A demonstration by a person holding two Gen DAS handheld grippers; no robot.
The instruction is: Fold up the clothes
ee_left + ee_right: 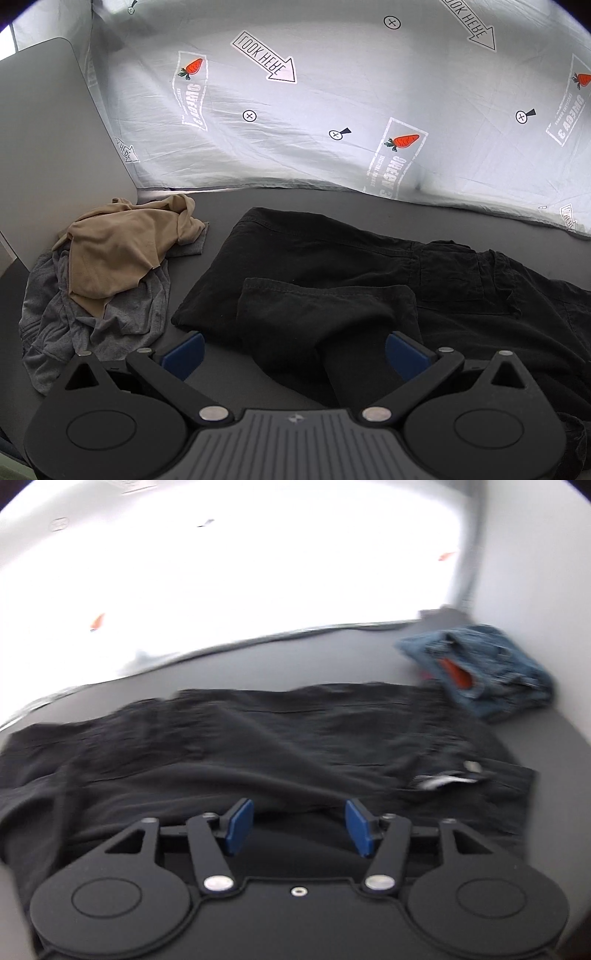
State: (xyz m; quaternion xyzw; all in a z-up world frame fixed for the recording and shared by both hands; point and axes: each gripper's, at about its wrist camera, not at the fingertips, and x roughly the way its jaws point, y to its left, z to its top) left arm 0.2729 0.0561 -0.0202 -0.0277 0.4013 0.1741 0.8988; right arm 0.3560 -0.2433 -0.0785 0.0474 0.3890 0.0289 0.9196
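Black cargo trousers [332, 266] lie spread on the dark grey table [221, 221], one leg end folded back toward me. My left gripper [295, 350] is open, its blue pads either side of that folded leg end, holding nothing. In the right wrist view the same trousers [258, 738] stretch across the table, waist with zip and button [469, 766] at the right. My right gripper [297, 825] is open just above the near edge of the trousers. This view is blurred.
A crumpled tan garment [122, 243] lies on a grey garment [110, 321] at the left, beside a grey panel [48, 129]. A folded pair of blue jeans [484, 668] sits at the table's far right corner. A printed sheet [332, 110] hangs behind the table.
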